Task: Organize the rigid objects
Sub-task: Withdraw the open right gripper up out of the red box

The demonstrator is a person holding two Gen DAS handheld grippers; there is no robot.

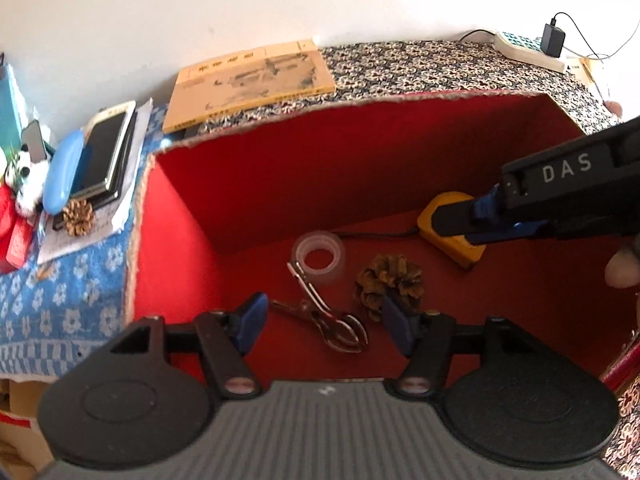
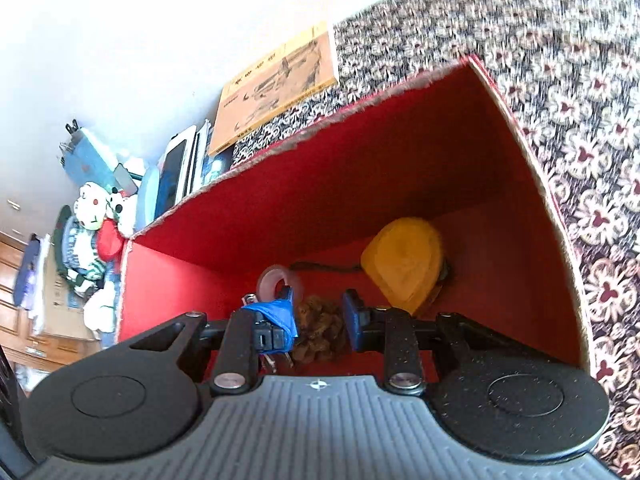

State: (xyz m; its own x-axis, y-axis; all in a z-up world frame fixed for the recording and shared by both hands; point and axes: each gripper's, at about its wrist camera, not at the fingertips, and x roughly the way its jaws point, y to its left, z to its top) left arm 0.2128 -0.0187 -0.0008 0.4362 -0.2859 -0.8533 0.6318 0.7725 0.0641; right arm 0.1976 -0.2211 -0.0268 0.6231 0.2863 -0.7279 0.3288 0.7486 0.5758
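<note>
An open red box point(image 1: 180, 216) holds a clear tape roll point(image 1: 319, 256), metal scissors point(image 1: 324, 312), a brown pine cone point(image 1: 390, 276) and a yellow tape measure point(image 1: 452, 240) with a black cord. My left gripper point(image 1: 326, 322) hovers open over the scissors with nothing between its fingers. My right gripper point(image 1: 460, 224) reaches in from the right, its tip overlapping the tape measure. In the right wrist view the right gripper point(image 2: 317, 320) is open; the pine cone point(image 2: 320, 332) lies below the gap and the tape measure point(image 2: 404, 264) sits beyond the right finger against the box wall point(image 2: 520, 184).
A second pine cone point(image 1: 79, 216) lies outside the box on a blue floral cloth point(image 1: 60, 292), beside stacked phones point(image 1: 104, 152), a blue case point(image 1: 60, 172) and a panda toy point(image 1: 24, 184). A yellow book point(image 1: 248, 80) lies behind the box. A power strip point(image 1: 528, 50) sits far right.
</note>
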